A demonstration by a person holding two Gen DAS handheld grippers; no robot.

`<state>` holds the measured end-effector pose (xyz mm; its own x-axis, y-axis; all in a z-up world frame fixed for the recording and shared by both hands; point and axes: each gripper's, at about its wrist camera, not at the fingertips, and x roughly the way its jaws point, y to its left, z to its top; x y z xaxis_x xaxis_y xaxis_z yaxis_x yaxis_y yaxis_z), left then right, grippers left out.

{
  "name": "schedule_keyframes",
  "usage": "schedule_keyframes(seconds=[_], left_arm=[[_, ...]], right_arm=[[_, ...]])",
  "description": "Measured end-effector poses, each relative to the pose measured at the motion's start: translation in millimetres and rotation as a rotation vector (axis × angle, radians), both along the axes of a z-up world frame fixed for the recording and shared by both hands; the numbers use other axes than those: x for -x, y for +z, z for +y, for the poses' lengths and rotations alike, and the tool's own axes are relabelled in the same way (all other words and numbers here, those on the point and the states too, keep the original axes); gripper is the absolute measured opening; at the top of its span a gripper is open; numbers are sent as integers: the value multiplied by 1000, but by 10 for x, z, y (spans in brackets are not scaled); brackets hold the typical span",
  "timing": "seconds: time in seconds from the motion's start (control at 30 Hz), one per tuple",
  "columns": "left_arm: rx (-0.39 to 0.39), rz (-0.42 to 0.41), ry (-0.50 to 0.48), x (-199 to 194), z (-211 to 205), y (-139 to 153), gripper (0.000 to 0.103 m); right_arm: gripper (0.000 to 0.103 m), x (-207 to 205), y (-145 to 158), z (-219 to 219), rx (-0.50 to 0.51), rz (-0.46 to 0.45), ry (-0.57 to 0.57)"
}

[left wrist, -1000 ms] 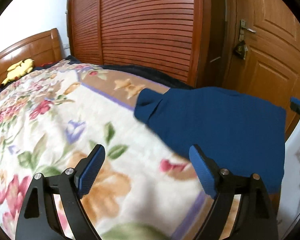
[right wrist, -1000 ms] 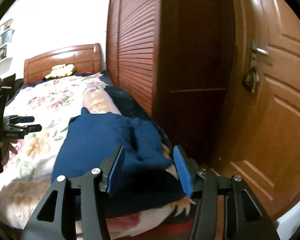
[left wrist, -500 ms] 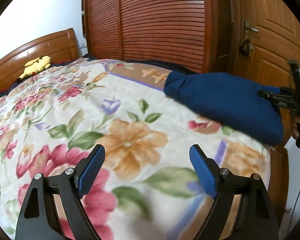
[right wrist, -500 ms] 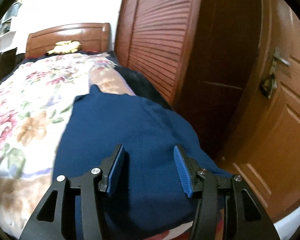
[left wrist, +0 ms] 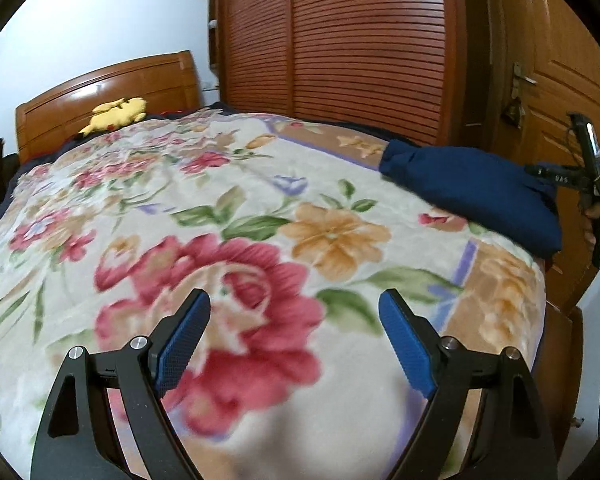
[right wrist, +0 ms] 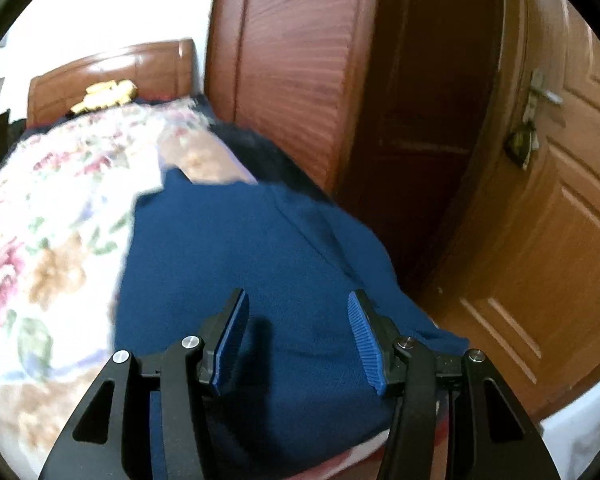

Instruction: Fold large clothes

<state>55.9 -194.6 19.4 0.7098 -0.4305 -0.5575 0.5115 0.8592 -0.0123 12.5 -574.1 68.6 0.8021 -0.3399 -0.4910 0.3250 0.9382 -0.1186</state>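
While both tools gape empty: one navy garment (right wrist: 236,264) on one floral blanket (left wrist: 228,216).
Left gripper (left wrist: 294,338) over blanket; right gripper (right wrist: 296,338) over garment.

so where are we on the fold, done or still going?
Looks mostly done: the navy garment lies as a compact bundle at the corner of the floral blanket. In hand: nothing. The right gripper hovers open over the garment; the left gripper is open above bare blanket. Left: perhaps a last tidy. Layers underneath can't be seen.

Folded navy garment (left wrist: 476,188) lies on floral blanket (left wrist: 220,216).
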Motion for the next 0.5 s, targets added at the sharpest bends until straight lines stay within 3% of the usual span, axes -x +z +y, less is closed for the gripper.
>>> schedule_keyframes(seconds=[0.17,0.5], left_arm=[[27,0,60,102,434,-52,87],[41,42,184,139,1052,-328,88]], right_arm=[[54,113,164,533,8,-47,103],[54,295,90,1819,-23,-40,393]])
